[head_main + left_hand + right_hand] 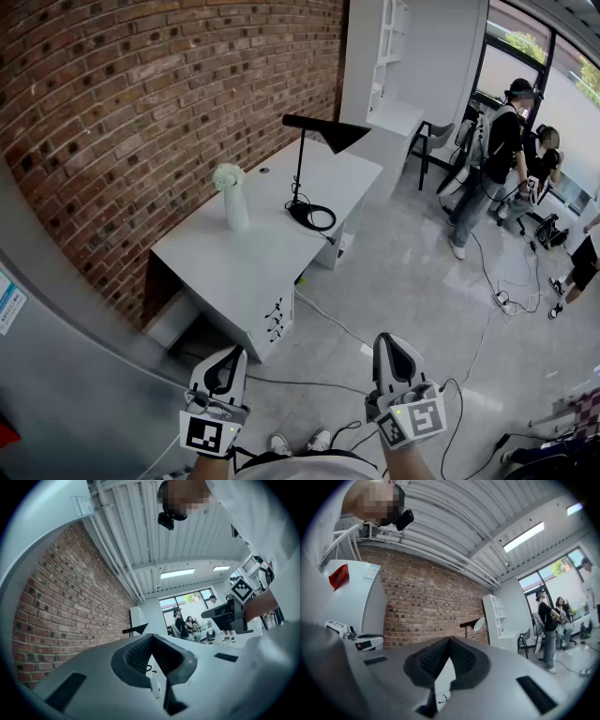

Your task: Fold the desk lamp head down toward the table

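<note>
A black desk lamp [302, 159] stands on the white table [253, 262], far ahead of both grippers. Its arm is upright, its cone-shaped head [330, 133] is held out level at the top, and its round base [312, 217] sits near the table's right edge with the cord coiled on it. The lamp head also shows small in the left gripper view [136, 629] and the right gripper view [475, 623]. My left gripper [229, 354] and right gripper [392, 339] are held low over the floor, well short of the table. Both are shut with nothing between their jaws.
A white vase of white flowers [232, 195] stands on the table left of the lamp. The brick wall [141, 103] runs behind it. A white shelf unit [386, 56] stands at the far end. People [495, 164] stand at the back right, and cables [487, 309] trail across the floor.
</note>
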### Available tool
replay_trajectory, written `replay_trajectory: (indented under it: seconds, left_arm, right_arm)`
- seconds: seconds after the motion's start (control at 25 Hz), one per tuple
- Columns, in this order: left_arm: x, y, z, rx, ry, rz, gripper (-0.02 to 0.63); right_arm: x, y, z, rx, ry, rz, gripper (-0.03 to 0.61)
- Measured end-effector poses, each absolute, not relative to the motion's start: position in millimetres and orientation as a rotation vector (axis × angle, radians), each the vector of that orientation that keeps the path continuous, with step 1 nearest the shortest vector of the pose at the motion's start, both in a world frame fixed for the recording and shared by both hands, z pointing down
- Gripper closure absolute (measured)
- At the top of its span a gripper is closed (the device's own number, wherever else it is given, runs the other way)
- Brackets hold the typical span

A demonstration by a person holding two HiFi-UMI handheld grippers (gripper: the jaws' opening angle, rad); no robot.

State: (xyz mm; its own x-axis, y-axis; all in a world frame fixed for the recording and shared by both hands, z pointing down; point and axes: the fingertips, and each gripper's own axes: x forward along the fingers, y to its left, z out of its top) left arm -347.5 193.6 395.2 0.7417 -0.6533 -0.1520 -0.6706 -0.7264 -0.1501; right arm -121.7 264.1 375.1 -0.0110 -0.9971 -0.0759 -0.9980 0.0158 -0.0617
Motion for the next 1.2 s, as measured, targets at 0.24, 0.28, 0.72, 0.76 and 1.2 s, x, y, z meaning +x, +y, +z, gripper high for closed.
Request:
replay_trajectory:
  seconds: [0.24,0.28,0.72,0.76,1.2]
  left_arm:
    - [-342,196,393,-2.749,1.033,0.14,0.606]
    - [-341,197,393,-2.75,1.033,0.143,0.606]
    - [-336,199,394,-2.764,1.027,0.142,0.606]
    - [-335,199,395,-2.766,1.024,0.141,0.606]
    - [-296,197,399,-2.793,0.992,0.137,0.606]
  right_arm:
    - [-125,262,376,-2.124,2.181,0.009,0.561]
    - [-126,262,376,-2.124,2.185,0.013,0.561]
    - [-122,267,369,-2.115,2.172,0.043,0.561]
    - [-121,267,370,-2.118,2.169,0.041,0.56]
    - [-82,276,377,-2.144,2.15,0.025,0.56]
